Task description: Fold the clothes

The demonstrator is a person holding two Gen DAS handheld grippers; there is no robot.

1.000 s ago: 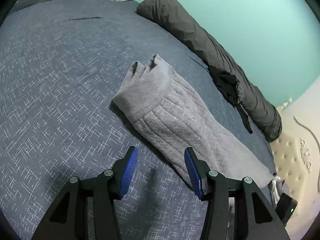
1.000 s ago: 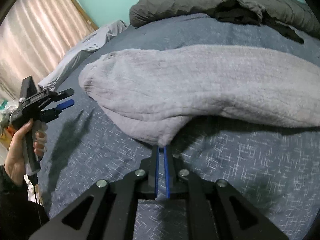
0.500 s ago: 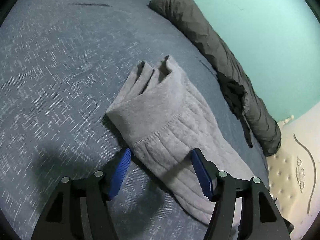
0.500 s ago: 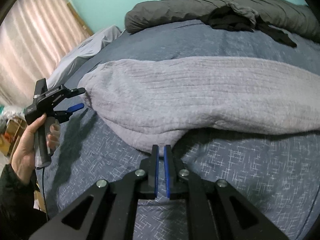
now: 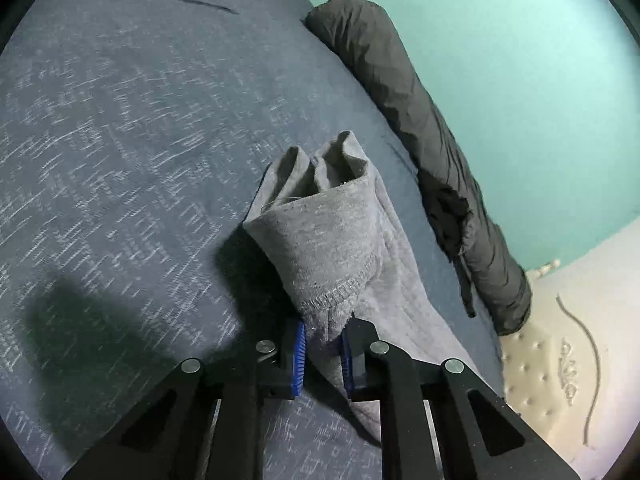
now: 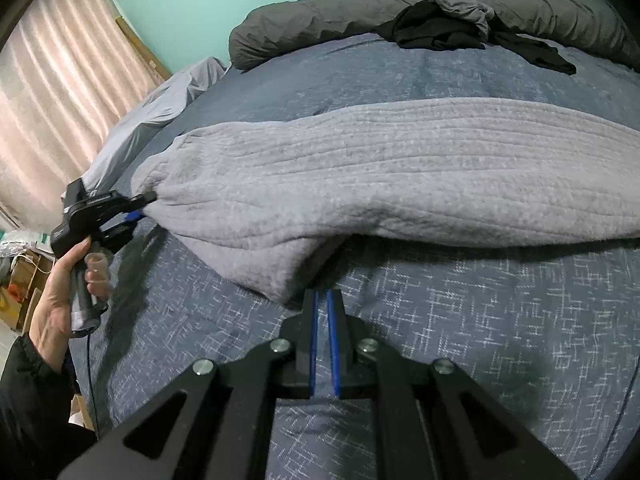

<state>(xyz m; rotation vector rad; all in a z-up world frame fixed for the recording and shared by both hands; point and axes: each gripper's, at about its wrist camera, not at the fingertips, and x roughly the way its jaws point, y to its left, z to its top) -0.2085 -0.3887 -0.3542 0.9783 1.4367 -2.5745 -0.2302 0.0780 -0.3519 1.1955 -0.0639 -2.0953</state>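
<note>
The grey fleece trousers [image 6: 400,184] lay lengthwise across the blue patterned bedspread [image 6: 460,320], running from about nine o'clock to three in my right wrist view, with the rolled dark duvet [image 6: 360,12] and a black garment [image 6: 440,32] well beyond at twelve. My left gripper [image 5: 323,350] had just been closing, and its blue pads now pinched the stitched hem of the cuff [image 5: 332,256], the fabric bunched between them. My right gripper [image 6: 322,320] was drawn nearly together on the near edge of the trousers at six o'clock; the cloth seemed caught at its tips, though the very point of contact was hidden. My left hand [image 6: 64,292] gripped the handle at nine o'clock. I judged the fabric soft, thick and limp, light enough to lift but sure to sag and drape between two holds. It looked plush, not slippery. Hems and seams seemed the firmest places to take it, with both ends kept taut
</note>
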